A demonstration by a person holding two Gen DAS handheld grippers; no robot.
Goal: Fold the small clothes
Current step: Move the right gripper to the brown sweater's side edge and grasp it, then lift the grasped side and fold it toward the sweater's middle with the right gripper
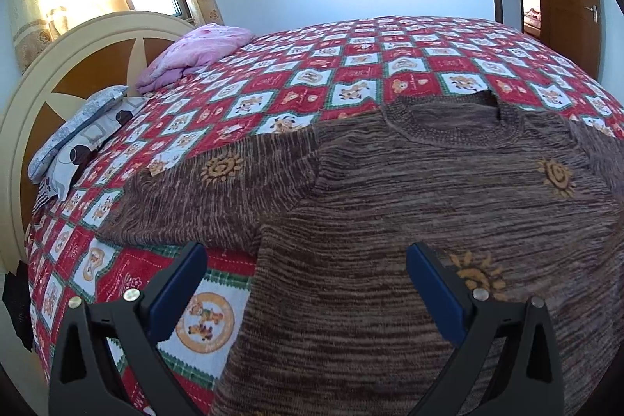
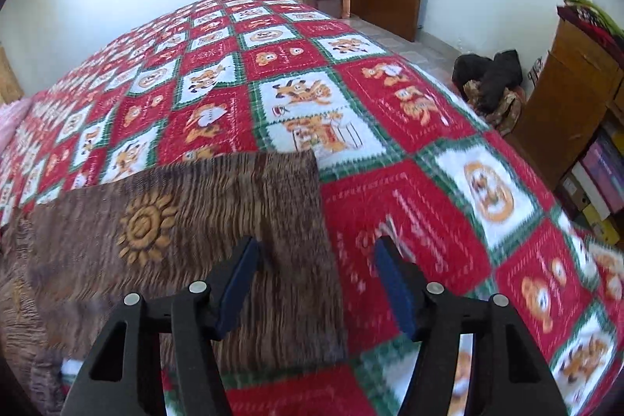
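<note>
- Your brown knitted sweater (image 1: 409, 190) lies spread flat, front up, on the near part of the red patterned bedspread (image 1: 312, 65); by the look of it, no fold is made yet, so all the folding remains.
- Your left gripper (image 1: 306, 275) is released, jaws wide, poised over the sweater's left side edge below the sleeve, grasping nothing.
- Your right gripper (image 2: 318, 269) is part open, straddling the right sleeve's (image 2: 241, 221) edge, not yet pinching.
- Only the left view shows the collar (image 1: 452, 119) and pillows (image 1: 78, 127); only the right shows the sleeve's far cuff end.
</note>
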